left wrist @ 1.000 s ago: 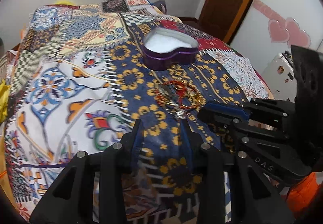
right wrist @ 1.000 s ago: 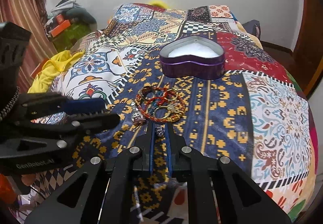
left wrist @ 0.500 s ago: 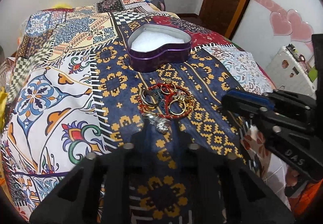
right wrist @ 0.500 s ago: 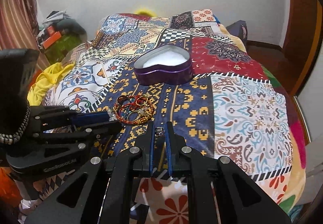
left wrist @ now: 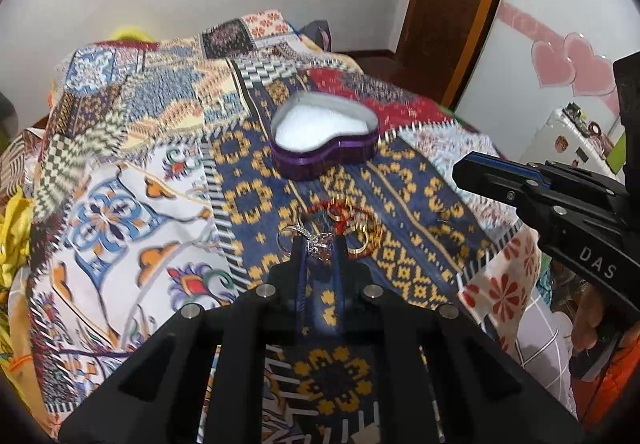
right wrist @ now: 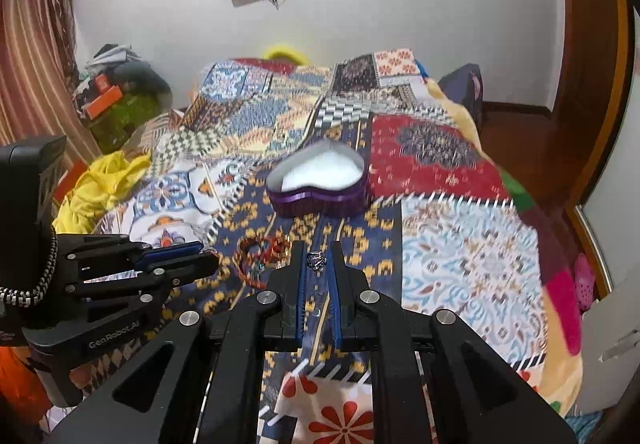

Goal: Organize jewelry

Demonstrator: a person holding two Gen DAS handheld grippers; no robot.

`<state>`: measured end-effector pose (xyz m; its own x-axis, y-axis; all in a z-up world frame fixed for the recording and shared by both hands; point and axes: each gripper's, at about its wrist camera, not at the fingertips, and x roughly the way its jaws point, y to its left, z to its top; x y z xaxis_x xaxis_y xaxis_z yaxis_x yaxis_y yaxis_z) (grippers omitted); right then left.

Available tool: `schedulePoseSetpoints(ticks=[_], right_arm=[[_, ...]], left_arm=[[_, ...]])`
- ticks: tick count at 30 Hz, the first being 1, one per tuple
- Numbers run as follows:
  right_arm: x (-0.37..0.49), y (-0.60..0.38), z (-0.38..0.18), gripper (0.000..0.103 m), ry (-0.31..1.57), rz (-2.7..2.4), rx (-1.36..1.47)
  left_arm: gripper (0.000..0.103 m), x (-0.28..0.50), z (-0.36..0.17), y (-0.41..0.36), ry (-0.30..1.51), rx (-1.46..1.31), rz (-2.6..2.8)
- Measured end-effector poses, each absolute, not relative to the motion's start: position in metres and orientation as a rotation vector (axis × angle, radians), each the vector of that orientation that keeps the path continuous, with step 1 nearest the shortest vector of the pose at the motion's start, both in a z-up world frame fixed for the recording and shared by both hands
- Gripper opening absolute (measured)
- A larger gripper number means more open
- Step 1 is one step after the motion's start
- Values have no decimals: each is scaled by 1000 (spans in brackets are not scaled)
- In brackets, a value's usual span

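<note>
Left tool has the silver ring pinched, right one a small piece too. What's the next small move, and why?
Probably carry the left tool forward over the heart-shaped box and let go there. Its tips are shut on the silver ring, clear of the pile of bangles, and the box stands open just beyond. The right tool, shut on its small silver piece, could follow.

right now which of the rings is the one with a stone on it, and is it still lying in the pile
The silver ring, with a pinkish stone, pinched in the left gripper. The plain gold rings lie on the bedspread inside the red bracelet.
</note>
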<state>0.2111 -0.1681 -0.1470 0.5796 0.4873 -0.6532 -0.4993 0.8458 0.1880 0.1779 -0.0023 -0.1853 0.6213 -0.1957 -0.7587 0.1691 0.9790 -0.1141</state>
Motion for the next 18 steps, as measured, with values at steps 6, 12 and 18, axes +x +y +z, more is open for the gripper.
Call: schedulePoseSetpoints(ticks=[6,12,18], right_arm=[[216,-168,-129,9,710,567,-14],[226,-166,-117,9,671,554,-17],[239,-164,-112,9,647,549,-19]], left_arm=[[11,182,-164,1,818,-29,-206],[11,193,-148,3,771,-36,-207],[11,209,-144,3,754,-30,-206]])
